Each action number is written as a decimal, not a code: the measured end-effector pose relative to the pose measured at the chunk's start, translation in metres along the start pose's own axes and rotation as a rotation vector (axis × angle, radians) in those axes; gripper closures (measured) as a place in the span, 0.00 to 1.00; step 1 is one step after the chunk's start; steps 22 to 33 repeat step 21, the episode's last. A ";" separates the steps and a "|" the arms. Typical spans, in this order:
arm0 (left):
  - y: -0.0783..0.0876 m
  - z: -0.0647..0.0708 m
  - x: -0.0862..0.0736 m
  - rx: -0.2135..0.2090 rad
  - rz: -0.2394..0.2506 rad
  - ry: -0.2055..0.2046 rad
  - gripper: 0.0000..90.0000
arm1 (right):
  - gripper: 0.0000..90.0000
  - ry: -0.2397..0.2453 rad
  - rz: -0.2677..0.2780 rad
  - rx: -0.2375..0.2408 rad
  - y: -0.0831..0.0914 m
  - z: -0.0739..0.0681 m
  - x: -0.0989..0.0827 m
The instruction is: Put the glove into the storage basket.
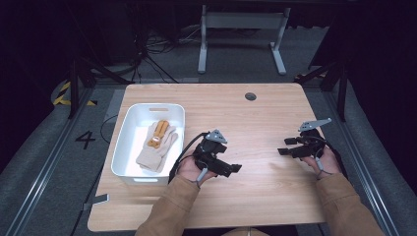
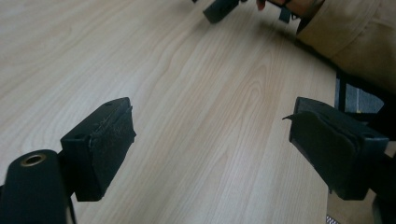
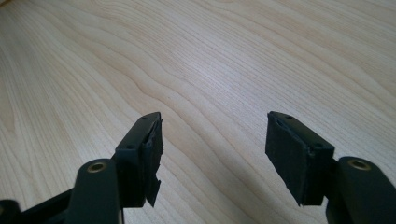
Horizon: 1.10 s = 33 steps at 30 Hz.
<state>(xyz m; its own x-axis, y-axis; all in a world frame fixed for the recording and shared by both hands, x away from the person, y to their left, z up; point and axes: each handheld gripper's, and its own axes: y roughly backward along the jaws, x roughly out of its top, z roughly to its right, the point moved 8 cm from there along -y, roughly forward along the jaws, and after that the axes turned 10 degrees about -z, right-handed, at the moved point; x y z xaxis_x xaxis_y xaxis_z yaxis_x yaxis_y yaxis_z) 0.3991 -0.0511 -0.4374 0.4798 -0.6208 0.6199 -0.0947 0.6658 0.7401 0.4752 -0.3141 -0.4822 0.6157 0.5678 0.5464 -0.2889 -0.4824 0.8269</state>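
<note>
Light wood worktop [image 1: 255, 123], round cable hole [image 1: 250, 96] near its far edge, well beyond both claws. Grey carpet floor [image 1: 231, 54] all round. White desk frame [image 1: 241, 29] stands farther back. Black cables [image 1: 152, 49] trail on the floor far-left. Yellow-black hazard tape [image 1: 63, 93] and a painted "4" [image 1: 85, 139] left of the worktop. Surroundings dark.

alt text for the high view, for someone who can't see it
A person at a wooden table holds a claw in each hand, the left claw and the right claw both open with nothing in them. To the left, a white tub holds a beige glove with a small orange-and-white thing lying on it.
</note>
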 end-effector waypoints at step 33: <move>-0.052 -0.003 -0.028 -0.014 -0.098 -0.012 0.16 | 0.41 0.021 -0.027 0.004 -0.008 -0.003 -0.001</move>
